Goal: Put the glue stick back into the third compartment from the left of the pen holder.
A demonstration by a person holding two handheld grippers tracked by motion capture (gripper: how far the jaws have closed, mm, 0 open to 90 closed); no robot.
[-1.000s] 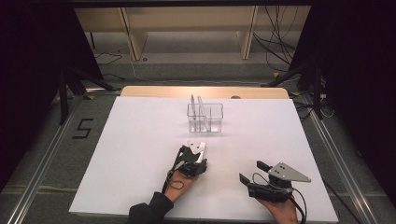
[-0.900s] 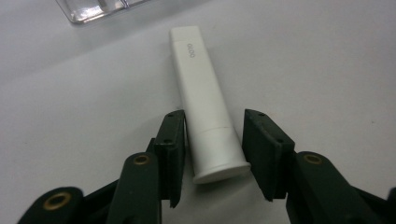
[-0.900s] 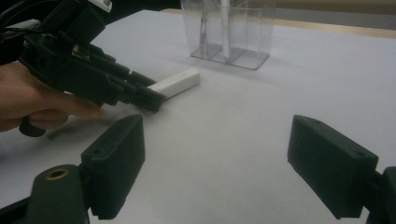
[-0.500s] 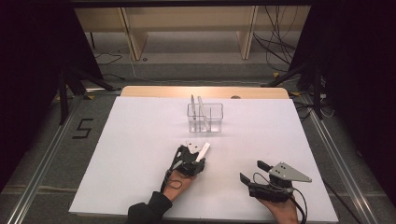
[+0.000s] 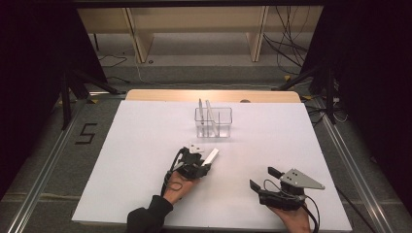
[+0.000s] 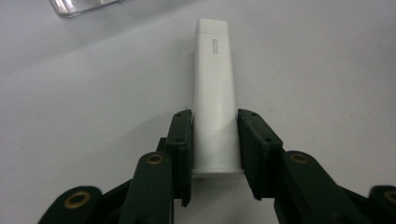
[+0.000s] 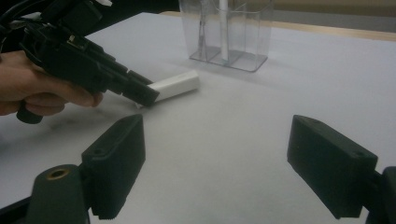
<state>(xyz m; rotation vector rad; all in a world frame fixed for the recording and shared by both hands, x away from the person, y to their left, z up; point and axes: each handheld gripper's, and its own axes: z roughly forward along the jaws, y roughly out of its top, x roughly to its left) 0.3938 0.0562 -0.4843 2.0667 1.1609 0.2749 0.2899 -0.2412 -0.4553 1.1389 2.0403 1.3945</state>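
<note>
the white tube (image 6: 215, 100) lies flat on the white table (image 5: 145, 145), a little in front of the clear organiser (image 5: 214, 122) and well short of it. it is a slim, squarish plastic tube, plain white, with small grey lettering near its far end and a faint seam ringing it close to the near end. in the left gripper view that near end sits between the jaws of your left gripper (image 6: 215, 154); the jaws have just been closing, and both pads now look pressed against the tube's sides, so i read it as clamped. the right gripper view shows the same tube (image 7: 175, 85) poking out past those jaws, its free end resting on the table.

so the pick-up looks made but not lifted: the tube is gripped and not yet off the surface. what seems left is raising it, tipping it upright and dropping it into one of the organiser's compartments. two thin white sticks already stand in the organiser, leaning against its dividers; i can't tell which compartment each one is in.

your right gripper (image 5: 265, 182) waits near the front right of the table, well apart from the tube and the organiser, jaws standing wide apart with nothing between them.

you hold the tube near one end, so it may swing or droop as it comes up; i'd expect a slow lift to serve best.
</note>
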